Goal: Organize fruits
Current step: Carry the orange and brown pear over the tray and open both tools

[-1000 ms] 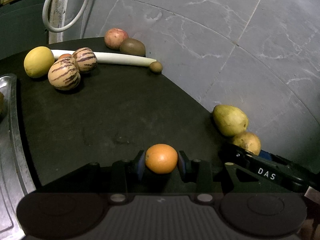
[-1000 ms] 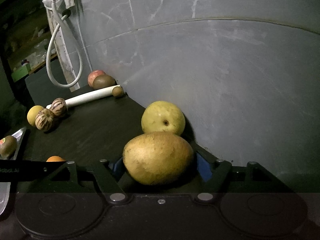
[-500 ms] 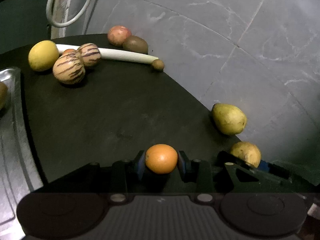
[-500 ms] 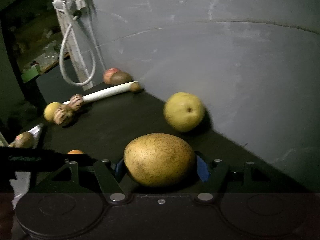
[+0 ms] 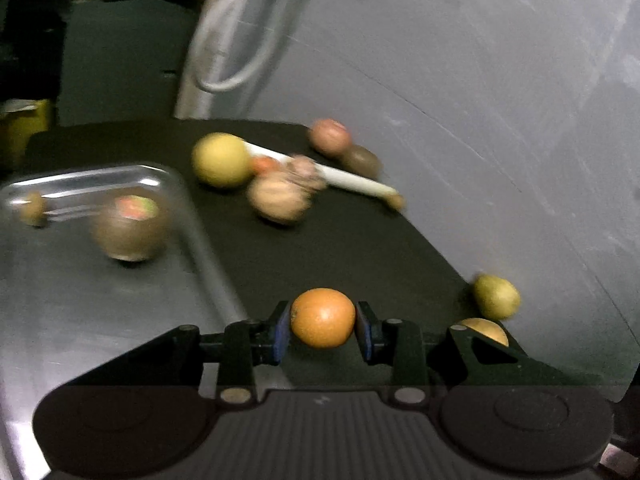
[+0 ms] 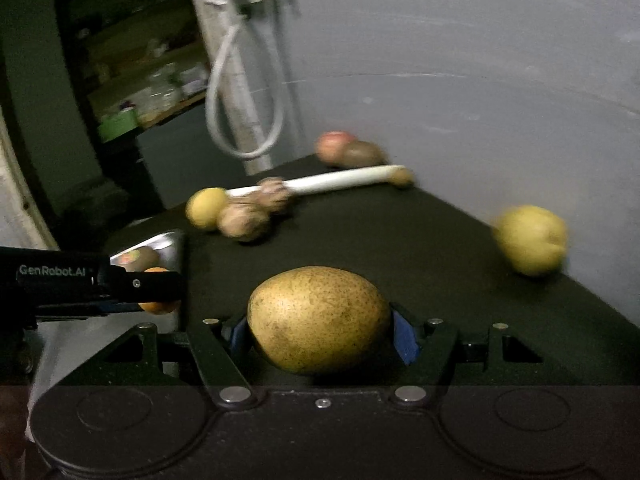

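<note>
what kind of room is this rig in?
Probably a home kitchen or utility corner, dimly lit. Loose fruit sits on a dark mat against a grey tiled wall, beside a metal tray. A white hose hangs on the wall, and cluttered shelves show behind.

Two grippers are being counted, a left gripper [image 5: 322, 330] and a right gripper [image 6: 320, 330]. One orange [image 5: 322, 317] and one speckled brown pear [image 6: 318, 319] are being tallied. One yellow-green pear [image 6: 531, 239], one round yellow fruit [image 5: 221, 159] and two striped melons [image 5: 278, 199] are being counted, though blur is making the stripes uncertain. One metal tray [image 5: 100, 320] and one white stalk [image 6: 340, 179] are being noted.
</note>
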A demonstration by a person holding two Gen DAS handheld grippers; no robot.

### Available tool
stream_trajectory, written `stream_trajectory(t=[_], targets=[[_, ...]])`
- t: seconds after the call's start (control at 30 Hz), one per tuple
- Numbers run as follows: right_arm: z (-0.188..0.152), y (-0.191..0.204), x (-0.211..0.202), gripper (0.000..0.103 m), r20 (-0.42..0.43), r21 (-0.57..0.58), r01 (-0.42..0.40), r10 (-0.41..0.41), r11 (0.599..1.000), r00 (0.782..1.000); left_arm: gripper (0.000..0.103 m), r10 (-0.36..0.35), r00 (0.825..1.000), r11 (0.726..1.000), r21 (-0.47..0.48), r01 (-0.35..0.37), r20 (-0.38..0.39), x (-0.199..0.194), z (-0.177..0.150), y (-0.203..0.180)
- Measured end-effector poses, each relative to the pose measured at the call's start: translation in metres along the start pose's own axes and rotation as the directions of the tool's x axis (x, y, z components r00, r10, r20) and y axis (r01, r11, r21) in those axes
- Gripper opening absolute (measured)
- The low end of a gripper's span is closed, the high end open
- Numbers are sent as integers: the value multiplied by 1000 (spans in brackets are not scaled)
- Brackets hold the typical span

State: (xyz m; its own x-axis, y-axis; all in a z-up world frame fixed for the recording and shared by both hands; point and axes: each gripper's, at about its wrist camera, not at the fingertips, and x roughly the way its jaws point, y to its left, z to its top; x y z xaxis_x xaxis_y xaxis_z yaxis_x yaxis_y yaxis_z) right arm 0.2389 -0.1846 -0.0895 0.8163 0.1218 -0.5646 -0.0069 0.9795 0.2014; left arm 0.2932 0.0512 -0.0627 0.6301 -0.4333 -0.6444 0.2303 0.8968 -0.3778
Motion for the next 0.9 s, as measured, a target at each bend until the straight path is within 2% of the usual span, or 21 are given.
stream_trajectory(t=[0.2, 0.43, 0.63, 0.9], targets=[[6, 66, 23, 70, -27, -68, -108, 106, 992, 994, 37, 98, 995, 994, -61, -96, 35, -30, 11, 67], [2, 128, 54, 70, -93, -149, -191, 178, 970, 980, 37, 165, 986, 982, -99, -161, 28, -39, 17, 123], [-7, 157, 69, 70, -136, -244, -209, 180, 947, 974, 37, 177, 984, 980, -98, -176, 9, -32, 18, 143], [-14, 168, 74, 70, -158, -340, -199, 153, 919, 976, 37, 169, 986, 981, -92, -169, -9, -27, 13, 150]])
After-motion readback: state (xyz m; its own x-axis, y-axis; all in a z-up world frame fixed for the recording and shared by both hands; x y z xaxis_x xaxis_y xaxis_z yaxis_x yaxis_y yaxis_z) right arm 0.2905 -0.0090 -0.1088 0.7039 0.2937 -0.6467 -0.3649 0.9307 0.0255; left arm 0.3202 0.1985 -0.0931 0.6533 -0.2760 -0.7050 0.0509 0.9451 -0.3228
